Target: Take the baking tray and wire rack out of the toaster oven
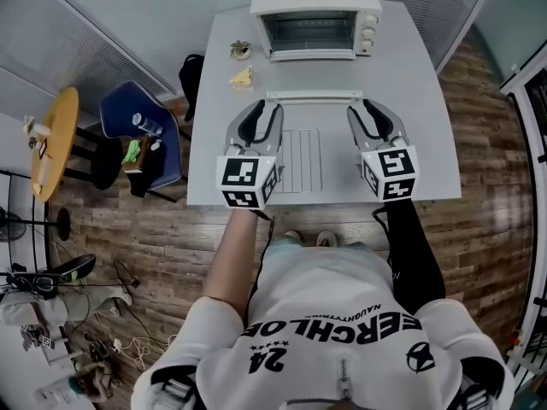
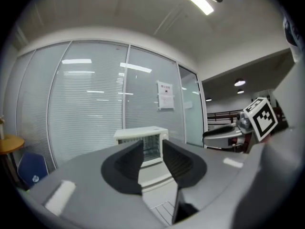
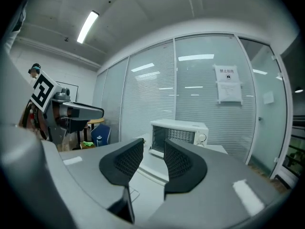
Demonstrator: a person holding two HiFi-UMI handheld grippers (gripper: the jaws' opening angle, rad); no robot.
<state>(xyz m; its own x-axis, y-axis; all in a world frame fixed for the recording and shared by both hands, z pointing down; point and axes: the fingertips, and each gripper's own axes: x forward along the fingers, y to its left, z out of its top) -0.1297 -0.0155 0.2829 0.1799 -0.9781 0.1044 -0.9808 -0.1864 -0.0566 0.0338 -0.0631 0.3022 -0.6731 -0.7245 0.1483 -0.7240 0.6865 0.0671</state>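
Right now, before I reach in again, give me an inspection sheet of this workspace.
Surface: gray table, no spills seen.
Job's things: toaster oven at the far edge, door open; wire rack flat on the table between the grippers; baking tray not made out.
Clutter: small plant and a yellowish item left of the oven.
Grippers: left gripper and right gripper both open, nothing between the jaws.
Cables: a lead hangs from the left gripper; loose cords on the floor.
Surroundings: blue chair, round yellow table, glass partitions with blinds.
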